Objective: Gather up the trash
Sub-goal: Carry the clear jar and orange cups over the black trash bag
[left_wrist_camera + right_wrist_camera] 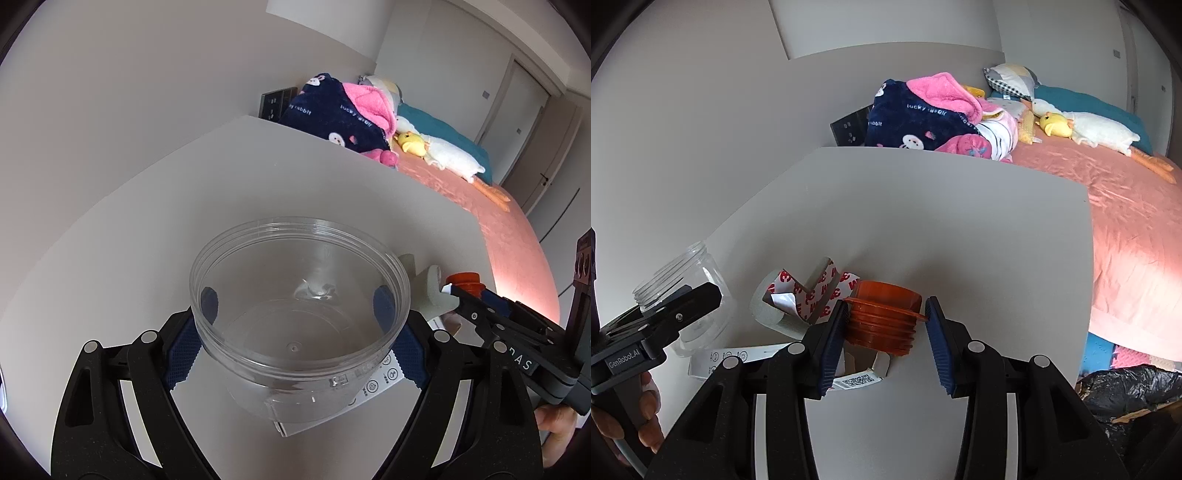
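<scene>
I work over a pale grey surface (923, 221) set against a plain light wall (129, 92). Beyond it lies a bed (1137, 229) with a pink cover, teal bedding, soft toys (1089, 129) and heaped clothes (923, 114). Pale closet doors (517, 110) stand behind.

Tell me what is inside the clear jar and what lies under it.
The clear jar, held by the left claw, looks empty; nothing shows through its wall. Under its base a white printed card sticks out. How far the card runs beneath is blurred by the plastic.
</scene>
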`<state>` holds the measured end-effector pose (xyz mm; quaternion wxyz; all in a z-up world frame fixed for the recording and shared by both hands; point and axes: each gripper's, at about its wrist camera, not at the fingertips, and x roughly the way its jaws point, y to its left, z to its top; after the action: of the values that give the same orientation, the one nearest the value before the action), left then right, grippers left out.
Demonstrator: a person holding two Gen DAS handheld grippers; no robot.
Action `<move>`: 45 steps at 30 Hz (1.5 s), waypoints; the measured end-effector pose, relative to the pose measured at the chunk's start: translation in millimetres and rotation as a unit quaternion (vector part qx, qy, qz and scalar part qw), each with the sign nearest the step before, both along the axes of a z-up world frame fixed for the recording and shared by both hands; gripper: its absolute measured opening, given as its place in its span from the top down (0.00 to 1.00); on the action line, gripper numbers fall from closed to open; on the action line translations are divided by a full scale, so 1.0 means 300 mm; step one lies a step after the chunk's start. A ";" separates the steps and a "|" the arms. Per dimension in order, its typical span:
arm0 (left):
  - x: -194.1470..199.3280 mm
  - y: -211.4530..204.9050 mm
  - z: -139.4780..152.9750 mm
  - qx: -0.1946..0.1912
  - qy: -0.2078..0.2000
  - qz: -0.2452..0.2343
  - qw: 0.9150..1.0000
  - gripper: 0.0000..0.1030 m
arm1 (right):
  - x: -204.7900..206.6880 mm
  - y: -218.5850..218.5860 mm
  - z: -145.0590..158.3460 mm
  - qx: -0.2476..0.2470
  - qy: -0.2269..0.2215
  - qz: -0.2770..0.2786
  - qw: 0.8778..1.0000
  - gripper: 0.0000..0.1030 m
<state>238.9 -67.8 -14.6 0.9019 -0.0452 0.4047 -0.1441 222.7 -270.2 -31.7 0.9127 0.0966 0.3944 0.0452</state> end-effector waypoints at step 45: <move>-0.439 -0.346 0.153 -0.011 -0.026 -0.095 0.995 0.19 | -0.561 -0.292 0.190 0.012 -0.055 -0.059 0.997 0.56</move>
<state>107.3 -171.6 31.2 0.8939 -0.0124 0.3819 -0.2343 54.4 -357.7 25.1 0.9330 0.1281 0.3363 0.0017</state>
